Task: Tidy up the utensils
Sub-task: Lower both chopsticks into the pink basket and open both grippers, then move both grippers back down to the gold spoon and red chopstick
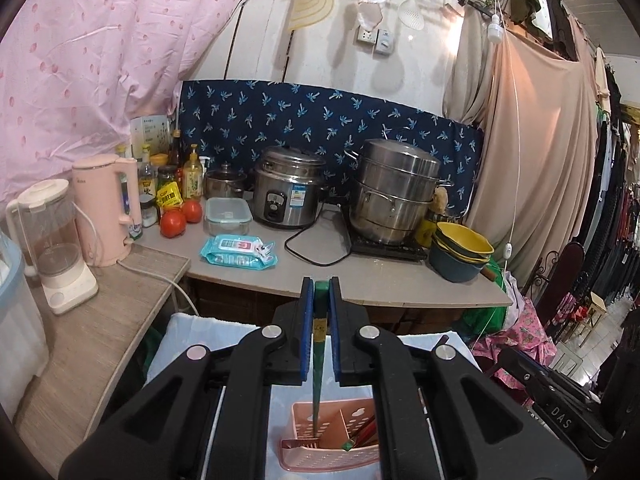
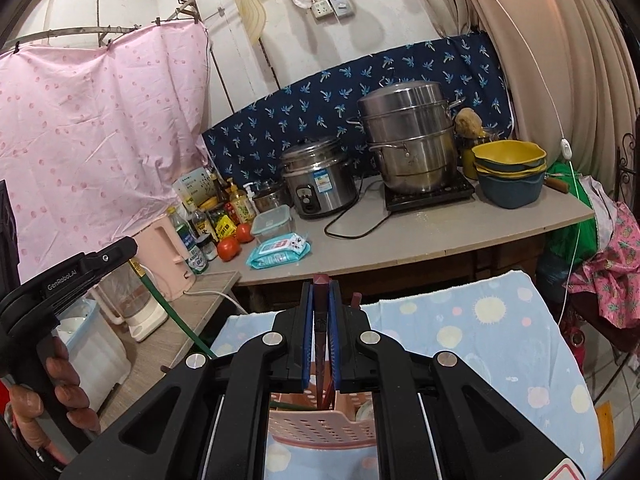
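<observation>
Our left claw [image 1: 321, 292] clamps a slim green chopstick [image 1: 319, 364], our right claw [image 2: 321, 292] a maroon chopstick [image 2: 320, 344], above the perforated pink plastic holder [image 1: 328, 444].

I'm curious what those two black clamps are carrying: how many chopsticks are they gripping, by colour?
Slim green chopstick, in left gripper: 1
Slim dark red chopstick, in right gripper: 1
Total: 2

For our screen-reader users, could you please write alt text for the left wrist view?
The left gripper is shut on a green chopstick whose tip points down into a pink utensil basket on a light blue cloth. Behind stands a cluttered kitchen counter.
</observation>
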